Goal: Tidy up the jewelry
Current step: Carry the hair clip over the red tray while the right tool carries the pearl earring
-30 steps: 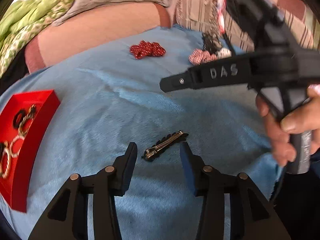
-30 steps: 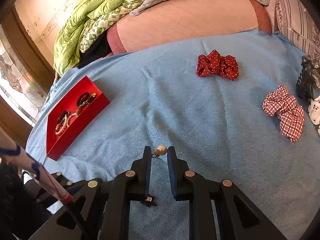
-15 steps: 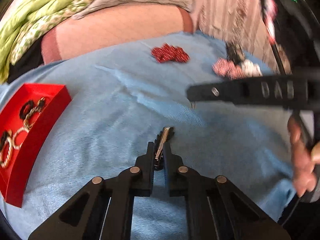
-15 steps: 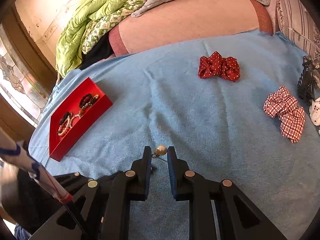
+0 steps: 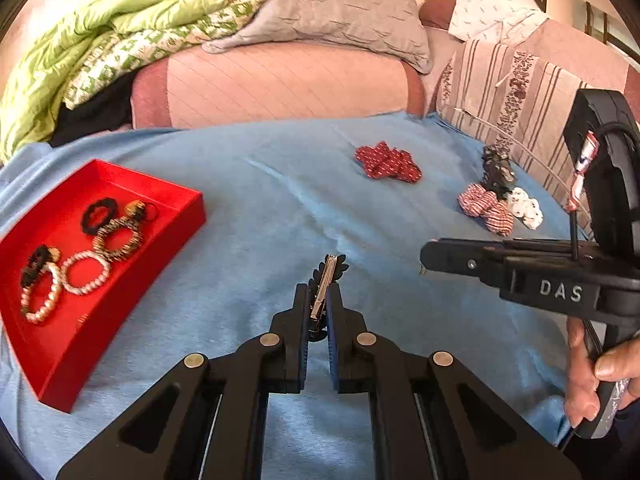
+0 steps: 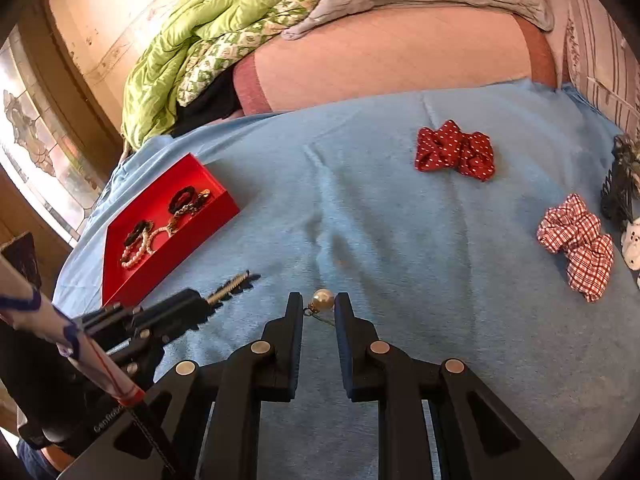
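My left gripper (image 5: 318,292) is shut on a black-and-silver hair clip (image 5: 329,272), which sticks out forward past the fingertips, lifted off the blue cloth. The right wrist view shows the same left gripper (image 6: 200,304) and clip (image 6: 234,282) low on the left. My right gripper (image 6: 318,300) is shut on a pearl earring (image 6: 323,299) at its fingertips; its wire hook hangs below. From the left wrist view the right gripper (image 5: 430,256) comes in from the right, held by a hand. A red tray (image 5: 176,232) (image 6: 216,216) at the left holds several bracelets and hair ties.
A red dotted scrunchie (image 5: 388,162) (image 6: 454,152) lies at the far middle. A red checked scrunchie (image 5: 486,208) (image 6: 576,240), a black claw clip (image 5: 496,166) and a white item (image 5: 524,208) lie at the right. Sofa cushions, a pillow and a green quilt stand behind.
My left gripper shut on the hair clip and lifted it off the cloth, swinging a little toward the tray. The right gripper kept still with the pearl earring.
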{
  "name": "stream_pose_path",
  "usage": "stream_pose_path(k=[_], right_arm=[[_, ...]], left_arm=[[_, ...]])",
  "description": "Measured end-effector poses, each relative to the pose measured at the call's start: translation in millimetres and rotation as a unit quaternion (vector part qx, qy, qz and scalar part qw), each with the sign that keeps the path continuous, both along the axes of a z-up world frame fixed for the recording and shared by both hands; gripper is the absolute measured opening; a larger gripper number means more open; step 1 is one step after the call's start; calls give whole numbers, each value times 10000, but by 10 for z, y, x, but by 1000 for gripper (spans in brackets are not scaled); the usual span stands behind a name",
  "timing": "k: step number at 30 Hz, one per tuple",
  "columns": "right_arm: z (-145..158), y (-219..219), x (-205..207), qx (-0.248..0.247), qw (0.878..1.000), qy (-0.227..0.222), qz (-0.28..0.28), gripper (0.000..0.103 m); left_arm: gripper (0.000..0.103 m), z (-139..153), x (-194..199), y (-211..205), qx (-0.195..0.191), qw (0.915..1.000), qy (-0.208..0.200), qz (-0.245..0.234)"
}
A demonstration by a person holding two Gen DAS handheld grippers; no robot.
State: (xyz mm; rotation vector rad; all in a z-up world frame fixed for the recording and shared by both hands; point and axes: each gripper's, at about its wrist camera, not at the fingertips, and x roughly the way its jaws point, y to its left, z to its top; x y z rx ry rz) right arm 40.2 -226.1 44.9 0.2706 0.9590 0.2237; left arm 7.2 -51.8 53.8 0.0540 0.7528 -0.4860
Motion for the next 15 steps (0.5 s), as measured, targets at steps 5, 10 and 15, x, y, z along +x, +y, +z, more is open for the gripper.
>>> stream_pose_path(k=[5,10,15], right_arm=[[27,84,-8,-45,9998,-96,155,17],[24,150,4,-45,9997,-114,221,17],[23,239,39,-15,9996,-108,267,17]], left_arm=[[8,17,49,46,8,10000,6,88],[8,54,72,118,-7,9998,-49,206],[8,98,95,221,-55,9994,-93,314]])
